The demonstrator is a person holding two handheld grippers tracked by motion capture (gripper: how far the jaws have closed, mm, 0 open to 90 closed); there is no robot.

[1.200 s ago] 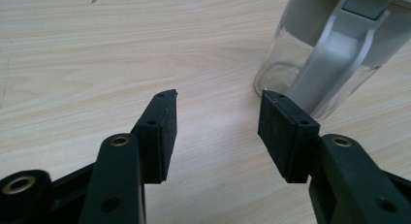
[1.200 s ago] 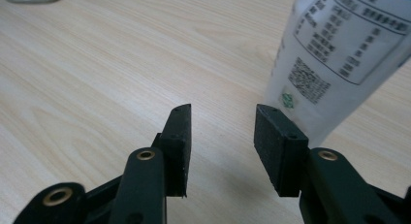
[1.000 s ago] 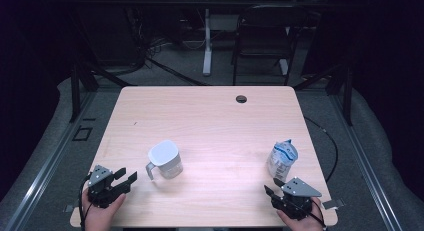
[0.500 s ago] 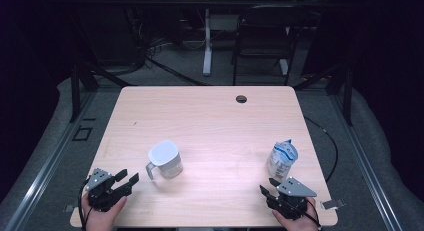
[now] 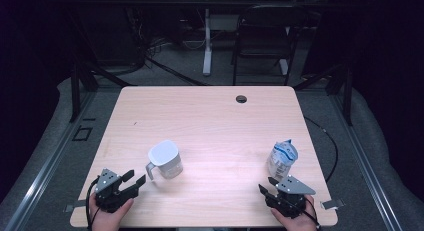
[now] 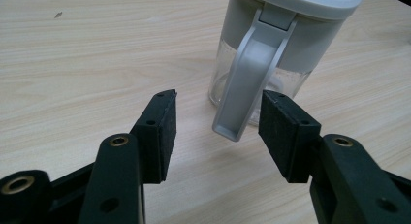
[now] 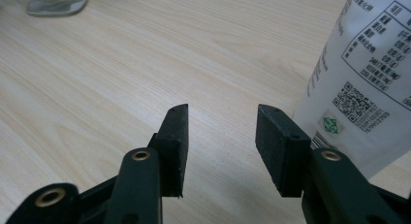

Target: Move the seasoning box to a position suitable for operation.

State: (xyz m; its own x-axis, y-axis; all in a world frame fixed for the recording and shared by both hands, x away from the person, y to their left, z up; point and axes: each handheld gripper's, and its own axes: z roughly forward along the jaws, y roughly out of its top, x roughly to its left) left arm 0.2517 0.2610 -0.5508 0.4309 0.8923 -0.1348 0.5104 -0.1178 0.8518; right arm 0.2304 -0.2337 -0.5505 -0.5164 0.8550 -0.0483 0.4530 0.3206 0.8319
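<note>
A clear jug with a grey lid and grey handle [image 5: 164, 159] stands left of the table's middle; in the left gripper view the jug [image 6: 276, 49] rises just past the jaws, its handle facing them. My left gripper [image 5: 134, 180] [image 6: 218, 120] is open at the front left, a short way from the handle, holding nothing. A white printed pouch [image 5: 281, 158] stands upright at the front right; the pouch [image 7: 361, 83] sits beyond and to the right of the right jaw. My right gripper [image 5: 266, 186] [image 7: 220, 132] is open and empty just in front of it.
The wooden table [image 5: 210, 121] has a round cable hole [image 5: 241, 99] near its far edge. A dark chair [image 5: 262, 36] and a white desk leg [image 5: 207, 41] stand behind the table. A cable [image 5: 330, 141] hangs off the right side.
The right gripper has drifted slightly left along the front edge. The left gripper, jug and pouch stay where they were.
</note>
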